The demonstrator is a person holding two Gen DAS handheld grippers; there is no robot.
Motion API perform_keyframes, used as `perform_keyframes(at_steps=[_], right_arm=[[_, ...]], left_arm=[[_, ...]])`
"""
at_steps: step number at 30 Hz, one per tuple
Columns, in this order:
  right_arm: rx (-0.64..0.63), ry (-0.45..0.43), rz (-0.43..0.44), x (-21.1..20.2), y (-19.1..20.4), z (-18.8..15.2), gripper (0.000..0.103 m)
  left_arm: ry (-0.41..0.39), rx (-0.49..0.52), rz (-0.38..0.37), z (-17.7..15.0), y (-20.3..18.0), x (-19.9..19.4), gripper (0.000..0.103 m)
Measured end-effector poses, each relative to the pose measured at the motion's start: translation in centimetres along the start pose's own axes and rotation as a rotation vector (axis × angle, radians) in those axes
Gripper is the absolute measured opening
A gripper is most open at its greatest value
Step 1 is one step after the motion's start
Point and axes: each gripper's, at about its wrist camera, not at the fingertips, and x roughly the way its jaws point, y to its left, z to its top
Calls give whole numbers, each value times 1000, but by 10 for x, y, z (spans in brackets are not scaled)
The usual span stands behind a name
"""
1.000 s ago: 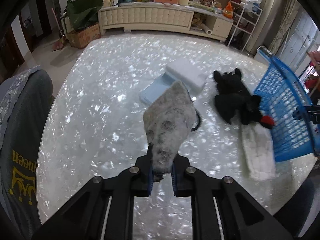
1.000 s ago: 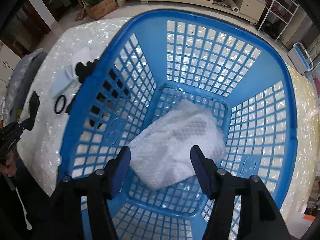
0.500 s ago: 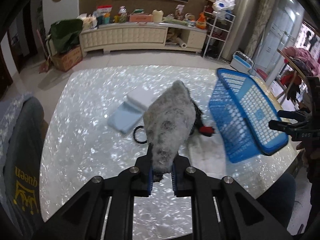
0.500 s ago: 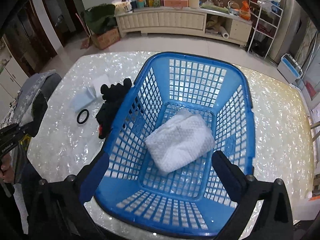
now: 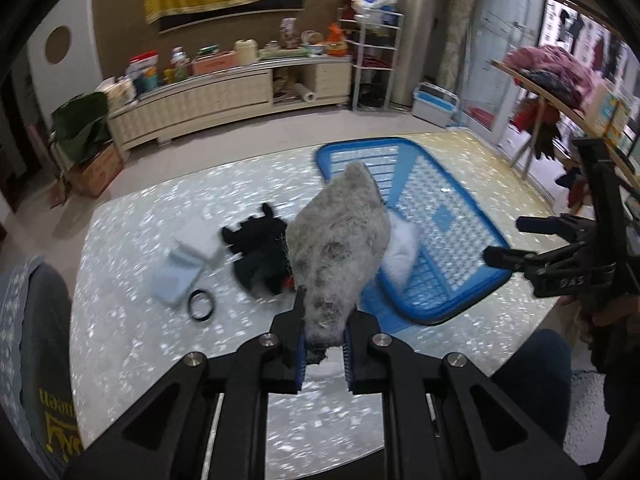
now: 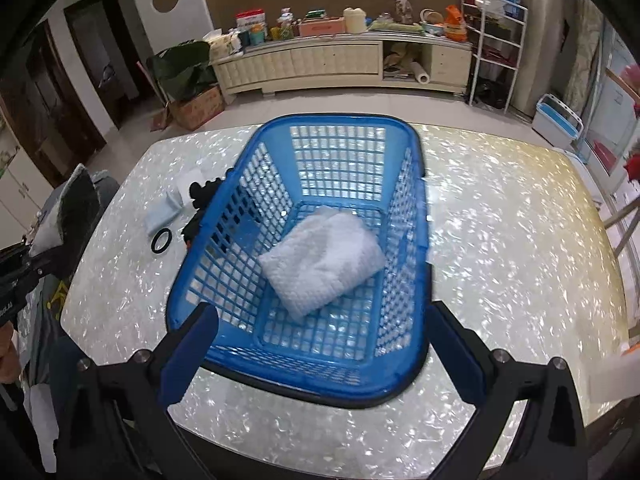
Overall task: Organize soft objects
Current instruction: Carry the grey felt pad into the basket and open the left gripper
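Taking the blue basket (image 6: 404, 200) as the landmark, it stands on the pearly white table (image 6: 520, 248), and everything loose lies to its left in the right wrist view.

Farthest from the basket on that side is a pale blue folded cloth (image 5: 178, 278) with a white folded cloth (image 5: 200, 242) touching its far edge. A black ring (image 6: 161, 241) lies on the table just nearer than the pale blue cloth, between it and the basket. Right against the basket's left wall sits a black plush toy (image 5: 256, 252) with a small red part at its near end.

The left gripper (image 5: 324, 350) is held above the table on the near left side of the basket. Its jaws are pressed together on the lower end of a grey fuzzy cloth (image 5: 340, 252), which sticks up and forward from them and hides part of the basket's left wall in the left wrist view.

Inside the basket, 1 white textured cloth (image 6: 322, 262) lies folded on the floor, slightly toward the near end.

The right gripper (image 6: 322, 354) hangs over the basket's near rim with its 2 fingers spread fully wide, nothing between them, 1 to each side of the near corners.
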Motion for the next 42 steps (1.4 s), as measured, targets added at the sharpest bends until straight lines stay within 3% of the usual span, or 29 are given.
perform_keyframes(at_steps=[17,28,34,42], right_arm=[[113,-8,-21,5,-47,-15,103],[141,47,0,28,-59,-16,103],[149,66,11,34,-58,-16,103],[151,79,39,45,-67,-15,103]], left_arm=[[112,150,-98,43,-81,70,12],[221,183,-182,57,-91,136,12],[298,254,-169,58,-104,167,12],[337,273,-121,55,-107,191,15]])
